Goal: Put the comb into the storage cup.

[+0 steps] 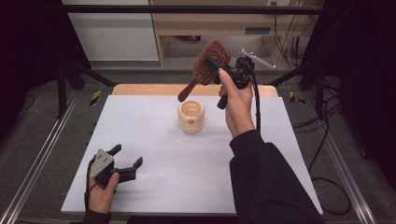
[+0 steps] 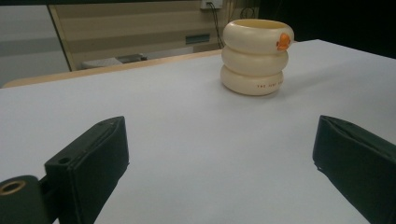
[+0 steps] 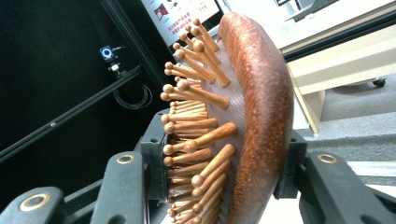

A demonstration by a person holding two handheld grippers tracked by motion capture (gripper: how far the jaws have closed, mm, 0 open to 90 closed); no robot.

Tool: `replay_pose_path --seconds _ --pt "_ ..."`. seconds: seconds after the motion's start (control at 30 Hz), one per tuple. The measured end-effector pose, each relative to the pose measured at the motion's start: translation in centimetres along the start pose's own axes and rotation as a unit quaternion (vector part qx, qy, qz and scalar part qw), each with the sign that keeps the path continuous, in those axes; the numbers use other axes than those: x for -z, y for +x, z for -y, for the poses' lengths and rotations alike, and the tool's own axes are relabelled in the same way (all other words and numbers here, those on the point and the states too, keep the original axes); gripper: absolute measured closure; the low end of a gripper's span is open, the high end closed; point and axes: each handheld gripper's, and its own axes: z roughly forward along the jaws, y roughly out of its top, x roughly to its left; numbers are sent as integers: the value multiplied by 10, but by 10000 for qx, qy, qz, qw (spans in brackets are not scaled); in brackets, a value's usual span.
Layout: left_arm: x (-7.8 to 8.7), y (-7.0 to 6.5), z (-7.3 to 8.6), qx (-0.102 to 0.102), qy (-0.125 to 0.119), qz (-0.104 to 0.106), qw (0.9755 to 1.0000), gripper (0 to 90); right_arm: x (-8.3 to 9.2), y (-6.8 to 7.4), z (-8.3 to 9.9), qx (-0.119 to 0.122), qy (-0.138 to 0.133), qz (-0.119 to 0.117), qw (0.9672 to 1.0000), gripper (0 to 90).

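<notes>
Right gripper (image 1: 215,63) pinches the hairbrush (image 1: 208,65) above the cup (image 1: 191,116); left gripper (image 1: 126,158), spread, rests at seven o'clock.

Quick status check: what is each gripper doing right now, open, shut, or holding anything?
Left gripper: open, holding nothing, resting low on the table.
Right gripper: shut on the wooden hairbrush, held up in the air behind the cream cup.

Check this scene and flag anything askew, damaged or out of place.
Nothing stands out. The hairbrush is clamped by its head in the right gripper, handle slanting down toward the upright cream cup. The left gripper rests open on the white table. No spill or damage shows.
</notes>
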Motion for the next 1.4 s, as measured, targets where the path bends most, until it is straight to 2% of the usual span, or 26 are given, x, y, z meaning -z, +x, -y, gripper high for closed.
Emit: replay_pose_path --seconds 0.43,0.6,0.83,1.17,1.4 --pt "0 0 0 -45 9 11 10000 30 0 -4 0 113 61 125 9998 508" --pt "0 0 0 -44 5 3 10000 30 -2 -6 2 204 176 202 9994 507" --pt "0 0 0 -64 19 5 10000 30 -7 -12 11 445 377 353 9977 506" --pt "-1 1 0 -22 2 8 10000 29 -14 -28 25 480 560 595 9955 503" --pt "0 2 0 -3 -8 -21 10000 19 -20 -29 30 524 644 625 9946 502"
